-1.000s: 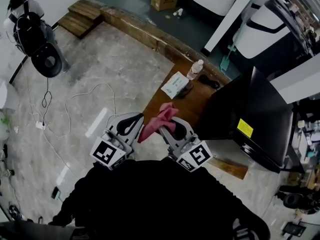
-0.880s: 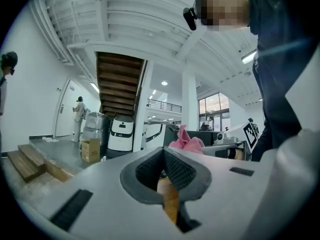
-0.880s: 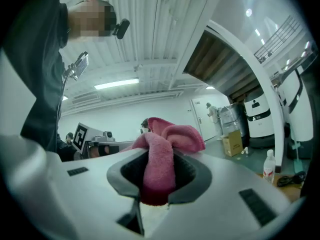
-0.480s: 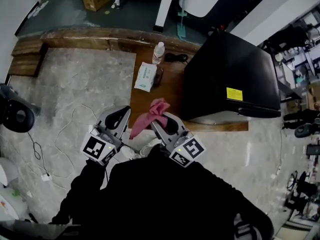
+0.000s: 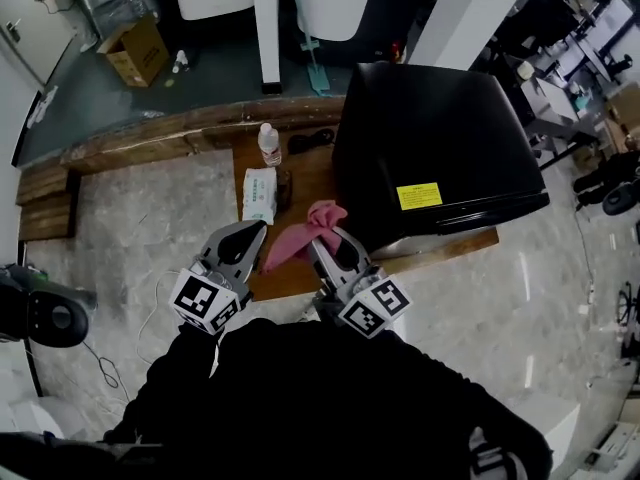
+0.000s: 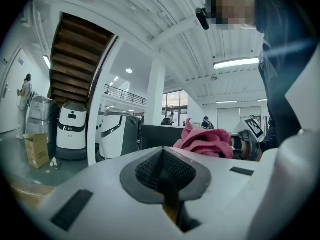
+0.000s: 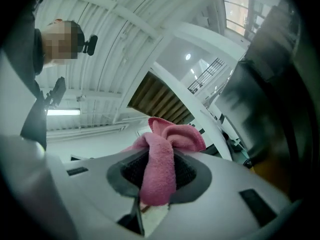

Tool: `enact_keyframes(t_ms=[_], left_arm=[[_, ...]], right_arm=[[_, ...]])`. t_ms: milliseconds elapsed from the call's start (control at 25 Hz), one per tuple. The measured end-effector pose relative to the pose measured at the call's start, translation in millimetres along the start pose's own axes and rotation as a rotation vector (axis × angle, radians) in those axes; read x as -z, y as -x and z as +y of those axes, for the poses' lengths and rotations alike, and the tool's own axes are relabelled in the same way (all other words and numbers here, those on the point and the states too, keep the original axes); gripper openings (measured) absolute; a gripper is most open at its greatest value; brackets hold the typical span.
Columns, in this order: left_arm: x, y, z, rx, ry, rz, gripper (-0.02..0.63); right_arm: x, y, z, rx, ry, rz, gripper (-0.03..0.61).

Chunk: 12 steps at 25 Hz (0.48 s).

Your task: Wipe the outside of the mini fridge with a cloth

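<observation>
The black mini fridge [image 5: 440, 158] filled the upper right of the head view, standing on a low wooden platform [image 5: 300, 273] with a yellow sticker on its near face. Below it at centre, the person held both grippers side by side over the platform's near edge. The right gripper [image 5: 325, 243] [image 7: 157, 179] had its jaws clamped on a pink cloth [image 5: 305, 230] [image 7: 165, 154], which bunched above the tips, just left of the fridge and not touching it. The left gripper [image 5: 245, 243] [image 6: 162, 169] had its jaws pressed together on nothing. A tissue pack [image 5: 258, 195] and a water bottle [image 5: 268, 144] sat left of the fridge.
</observation>
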<state>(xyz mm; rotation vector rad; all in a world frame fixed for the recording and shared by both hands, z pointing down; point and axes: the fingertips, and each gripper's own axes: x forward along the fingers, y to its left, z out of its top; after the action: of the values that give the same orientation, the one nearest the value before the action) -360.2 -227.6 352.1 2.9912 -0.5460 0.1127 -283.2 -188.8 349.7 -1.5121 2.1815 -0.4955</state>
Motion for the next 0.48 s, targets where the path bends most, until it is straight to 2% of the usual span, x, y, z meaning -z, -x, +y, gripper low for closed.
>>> enact_keyframes(t_ms=[240,480], left_arm=[[-1,-60,-12,0.122,-0.032,0.023,0.006],[9,-101,-5,0.267,-0.04,0.029,0.006]], right_arm=[[-6,22,-52,0.136,-0.104,-0.096,0.097],[1,25,-81,0.256,-0.153,-0.19,0.097]])
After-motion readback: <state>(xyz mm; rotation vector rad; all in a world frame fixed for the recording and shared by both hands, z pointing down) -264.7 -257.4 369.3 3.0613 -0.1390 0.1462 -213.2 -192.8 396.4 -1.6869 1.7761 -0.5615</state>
